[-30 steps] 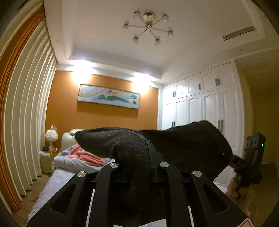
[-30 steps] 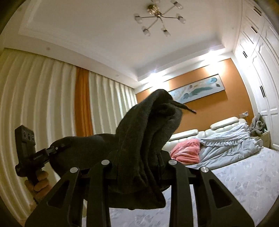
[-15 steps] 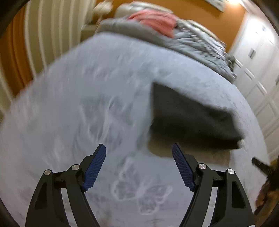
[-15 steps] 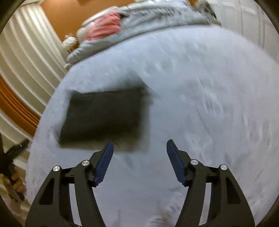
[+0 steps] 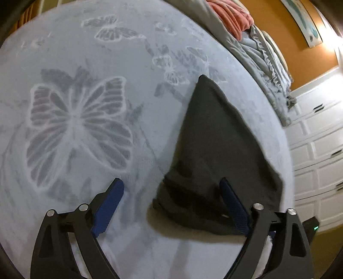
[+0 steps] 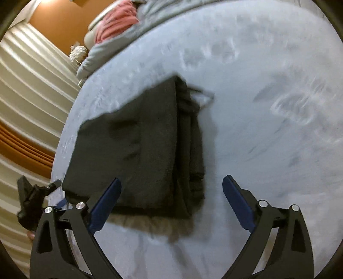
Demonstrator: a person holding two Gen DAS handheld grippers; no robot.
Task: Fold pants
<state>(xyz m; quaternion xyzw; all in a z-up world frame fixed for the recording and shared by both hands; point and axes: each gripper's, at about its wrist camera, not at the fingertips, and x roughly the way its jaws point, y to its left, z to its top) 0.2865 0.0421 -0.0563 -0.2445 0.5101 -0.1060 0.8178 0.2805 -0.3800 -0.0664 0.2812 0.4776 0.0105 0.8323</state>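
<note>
Folded pants [image 5: 216, 154] on bed [image 5: 90, 64], bedding heap [image 5: 253, 43] behind, wardrobe [image 5: 319, 137] right

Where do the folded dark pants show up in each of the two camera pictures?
Left wrist view: the pants lie right of centre on the bed, their near corner between the open left gripper fingers.
Right wrist view: the pants lie left of centre, beyond the open right gripper.
Shared landmark: the pink blanket at the bed's far end.
</note>
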